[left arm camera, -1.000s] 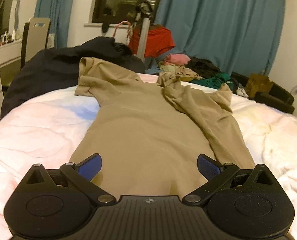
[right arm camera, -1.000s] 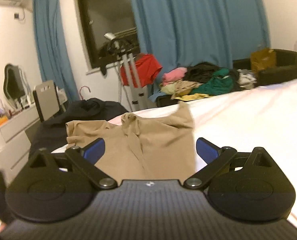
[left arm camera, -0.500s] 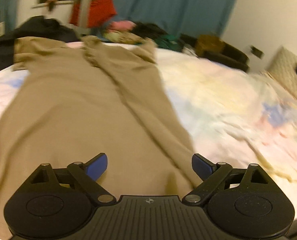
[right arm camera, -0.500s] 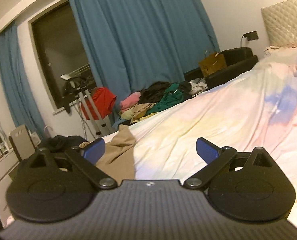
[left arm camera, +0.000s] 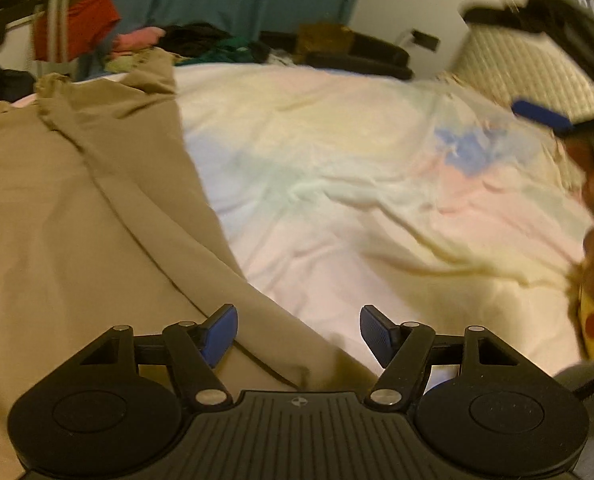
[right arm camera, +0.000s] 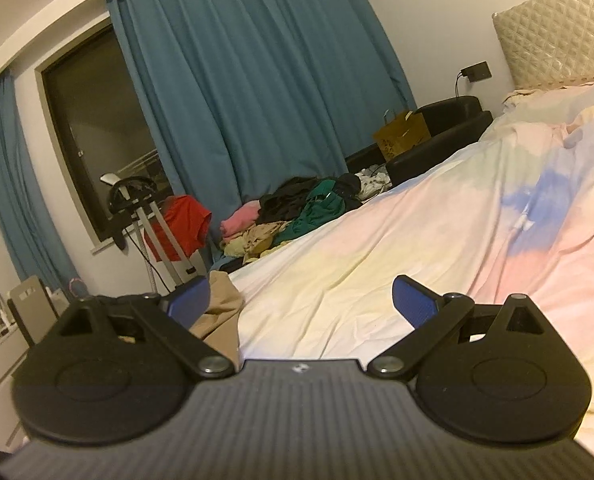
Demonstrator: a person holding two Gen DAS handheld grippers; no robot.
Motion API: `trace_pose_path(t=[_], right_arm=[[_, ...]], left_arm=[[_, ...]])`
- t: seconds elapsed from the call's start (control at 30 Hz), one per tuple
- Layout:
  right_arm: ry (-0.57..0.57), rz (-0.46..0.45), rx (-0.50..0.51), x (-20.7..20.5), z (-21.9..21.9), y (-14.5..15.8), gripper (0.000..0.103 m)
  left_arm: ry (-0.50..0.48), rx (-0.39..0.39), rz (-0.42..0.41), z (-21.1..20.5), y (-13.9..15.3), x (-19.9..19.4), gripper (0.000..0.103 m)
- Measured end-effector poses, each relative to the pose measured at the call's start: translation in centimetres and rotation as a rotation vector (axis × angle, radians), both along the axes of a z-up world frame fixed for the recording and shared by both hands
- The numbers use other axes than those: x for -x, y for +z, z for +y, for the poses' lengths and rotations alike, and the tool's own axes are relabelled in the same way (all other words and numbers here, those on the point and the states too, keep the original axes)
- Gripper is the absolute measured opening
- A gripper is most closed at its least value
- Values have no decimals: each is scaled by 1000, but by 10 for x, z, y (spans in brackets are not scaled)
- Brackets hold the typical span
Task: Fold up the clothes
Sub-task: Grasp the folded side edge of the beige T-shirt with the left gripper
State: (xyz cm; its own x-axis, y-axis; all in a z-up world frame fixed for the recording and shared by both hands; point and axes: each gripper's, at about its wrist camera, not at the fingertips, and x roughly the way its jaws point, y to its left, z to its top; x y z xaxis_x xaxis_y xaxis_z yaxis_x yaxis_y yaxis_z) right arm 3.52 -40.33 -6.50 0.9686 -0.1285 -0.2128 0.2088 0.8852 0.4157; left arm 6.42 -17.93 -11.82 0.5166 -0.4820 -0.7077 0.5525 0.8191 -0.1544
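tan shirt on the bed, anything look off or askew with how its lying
Yes. The tan shirt isn't flat: its right side is doubled over onto the body in a long diagonal ridge, and its far end is bunched up. Both grippers are open, neither holding it.

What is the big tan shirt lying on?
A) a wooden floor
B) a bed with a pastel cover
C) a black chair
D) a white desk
B. In the left wrist view the tan shirt is spread flat on the bed's pastel cover, whose pink, yellow and blue patches stretch out beside it.
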Motion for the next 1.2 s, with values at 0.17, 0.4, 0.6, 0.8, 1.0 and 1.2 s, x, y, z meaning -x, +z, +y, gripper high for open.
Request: trace_pose_path(t=[0.17, 0.4, 0.6, 0.8, 1.0, 1.2], right_arm=[[1, 7, 10, -1, 3, -1, 99], [0, 11, 1, -1, 4, -2, 99], [27, 25, -11, -4, 8, -3, 99], [61, 48, -14, -9, 16, -4, 99], [116, 94, 18, -18, 32, -6, 99], [179, 129, 49, -24, 50, -10, 99]], left_arm=[[-18, -73, 3, -9, -25, -3, 47], [52, 67, 33, 28, -9, -8, 5], [145, 244, 121, 87, 19, -12, 4], [264, 326, 214, 158, 28, -25, 3], [364, 267, 250, 207, 14, -40, 11], [314, 240, 177, 196, 12, -26, 46]])
